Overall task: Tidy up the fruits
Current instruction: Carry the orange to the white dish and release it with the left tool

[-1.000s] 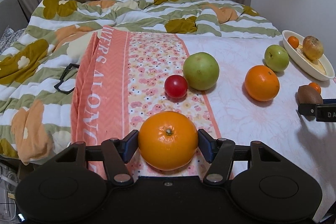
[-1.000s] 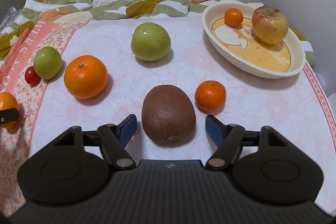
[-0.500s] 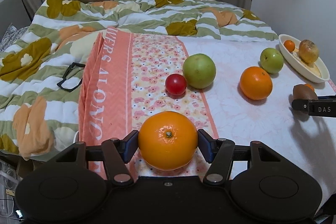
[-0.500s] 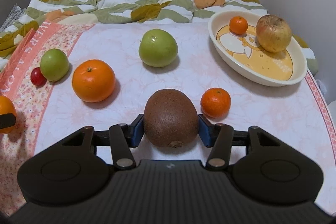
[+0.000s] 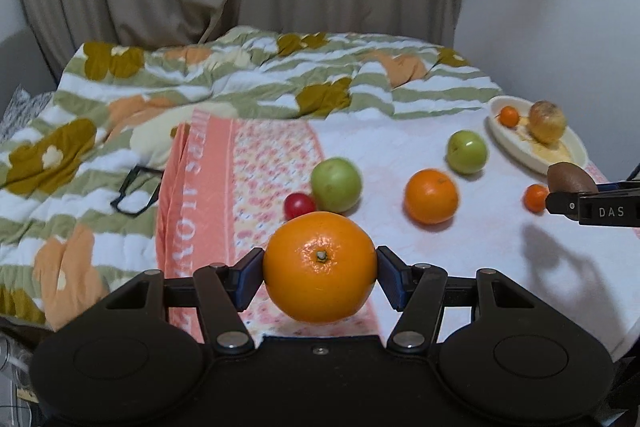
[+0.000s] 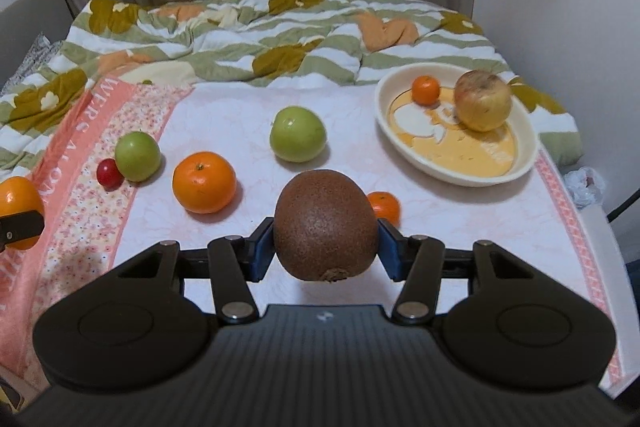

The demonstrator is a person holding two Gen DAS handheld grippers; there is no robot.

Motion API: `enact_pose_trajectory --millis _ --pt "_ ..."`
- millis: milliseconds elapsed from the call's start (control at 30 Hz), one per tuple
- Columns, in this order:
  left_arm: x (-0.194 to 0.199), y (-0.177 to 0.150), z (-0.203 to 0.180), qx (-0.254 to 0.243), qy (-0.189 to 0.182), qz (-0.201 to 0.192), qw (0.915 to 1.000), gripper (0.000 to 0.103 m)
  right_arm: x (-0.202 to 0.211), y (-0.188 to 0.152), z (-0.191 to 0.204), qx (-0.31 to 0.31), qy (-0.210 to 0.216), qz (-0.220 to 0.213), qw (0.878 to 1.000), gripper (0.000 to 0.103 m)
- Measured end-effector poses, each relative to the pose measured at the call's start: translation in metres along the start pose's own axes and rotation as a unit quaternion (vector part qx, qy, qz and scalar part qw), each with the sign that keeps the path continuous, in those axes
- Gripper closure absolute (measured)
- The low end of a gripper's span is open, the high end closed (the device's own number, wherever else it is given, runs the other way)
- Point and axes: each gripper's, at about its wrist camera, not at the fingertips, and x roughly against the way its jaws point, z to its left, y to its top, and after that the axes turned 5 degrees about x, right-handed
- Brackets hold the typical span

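Observation:
My left gripper (image 5: 320, 273) is shut on a large orange (image 5: 320, 267) and holds it above the bed cloth. My right gripper (image 6: 326, 247) is shut on a brown kiwi (image 6: 326, 225), lifted off the cloth; it also shows in the left wrist view (image 5: 570, 179). A cream oval dish (image 6: 520, 163) at the far right holds a small mandarin (image 6: 426, 90) and a yellowish apple (image 6: 483, 100). On the cloth lie two green apples (image 6: 298, 134) (image 6: 137, 156), another orange (image 6: 204, 182), a small mandarin (image 6: 386, 207) and a red cherry tomato (image 6: 109, 173).
A rumpled flowered quilt (image 5: 248, 83) covers the back and left of the bed. Black glasses (image 5: 134, 189) lie on it at the left. Curtains hang behind. A wall stands at the right. The bed's edge drops off at the right (image 6: 600, 227).
The right gripper closed on the kiwi and lifted it. The left gripper rose with the orange, so the fruits on the cloth look farther away.

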Motion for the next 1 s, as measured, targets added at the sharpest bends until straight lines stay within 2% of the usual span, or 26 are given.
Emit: enact_pose_trajectory --millis 300,500,833,1000 --pt "0.028 0.013 -0.053 -0.005 0.002 -0.031 0.9995 0.039 0.050 0.004 -0.045 -0.014 0.002 -0.028 1.000 0.035" --pt "0.042 0.015 -0.104 0.008 0.016 -0.045 0.9988 0.039 0.068 0.007 -0.091 0.001 0.032 -0.037 0.999 0.035" --pt "0.049 0.028 -0.196 0.023 0.037 -0.063 0.9970 0.039 0.075 0.014 -0.173 0.046 0.067 -0.051 0.995 0.035" --pt "0.037 0.042 -0.225 0.050 0.022 -0.055 0.9970 0.039 0.070 0.022 -0.207 0.059 0.070 -0.052 0.994 0.035"
